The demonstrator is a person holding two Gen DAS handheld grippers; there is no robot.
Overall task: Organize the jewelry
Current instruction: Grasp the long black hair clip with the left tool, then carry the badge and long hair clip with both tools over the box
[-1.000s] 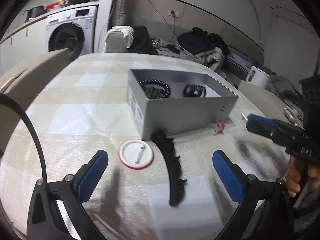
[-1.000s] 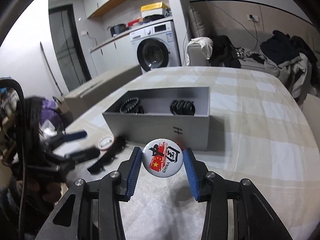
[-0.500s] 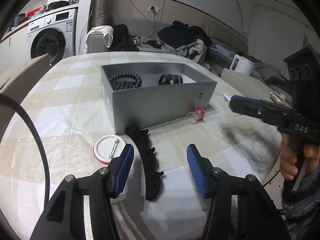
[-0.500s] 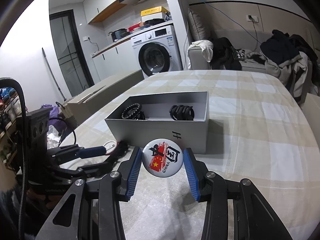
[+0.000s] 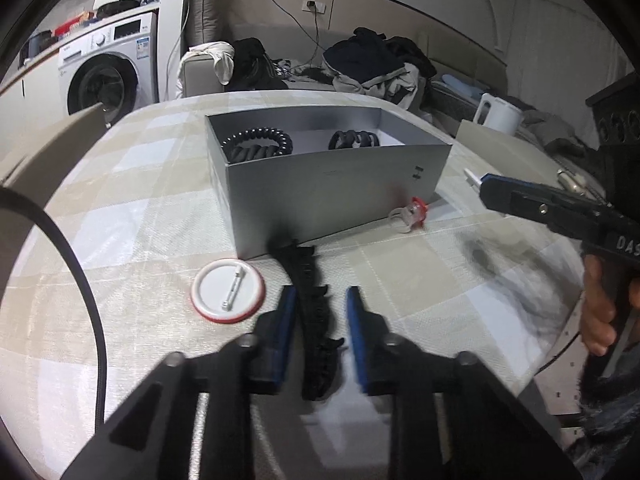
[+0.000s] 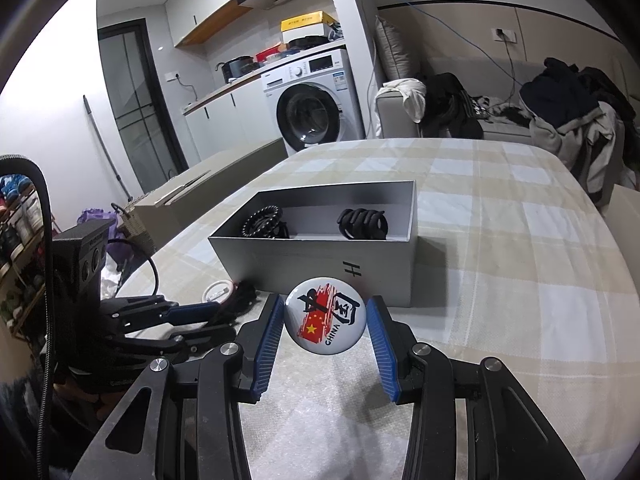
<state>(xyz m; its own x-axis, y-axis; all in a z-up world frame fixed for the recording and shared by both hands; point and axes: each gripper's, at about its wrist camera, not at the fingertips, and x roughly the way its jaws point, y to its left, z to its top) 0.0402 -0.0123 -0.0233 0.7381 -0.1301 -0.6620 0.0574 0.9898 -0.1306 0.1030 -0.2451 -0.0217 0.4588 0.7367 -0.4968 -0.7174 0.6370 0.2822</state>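
Note:
A long black toothed hair clip (image 5: 314, 320) lies on the checked tablecloth in front of the grey box (image 5: 328, 192). My left gripper (image 5: 320, 296) straddles it; its jaws are closing, blue pads close on either side with thin gaps still showing. My right gripper (image 6: 325, 308) is shut on a round white badge (image 6: 325, 318) with a red flag print, held above the cloth before the box (image 6: 320, 264). Two black coiled hair ties (image 6: 264, 220) (image 6: 362, 224) lie inside the box. From the right wrist, the left gripper (image 6: 212, 316) appears low at the left.
A second badge (image 5: 228, 296) lies pin side up left of the clip. A small clear and red ring (image 5: 410, 212) sits by the box's right corner. Beyond the table are a washing machine (image 6: 316, 108), a clothes-strewn sofa (image 5: 360, 68) and a white kettle (image 5: 498, 114).
The left gripper's jaws have come from wide open to nearly together around the black hair clip, and it has edged toward it. The right gripper still holds the badge, unmoved.

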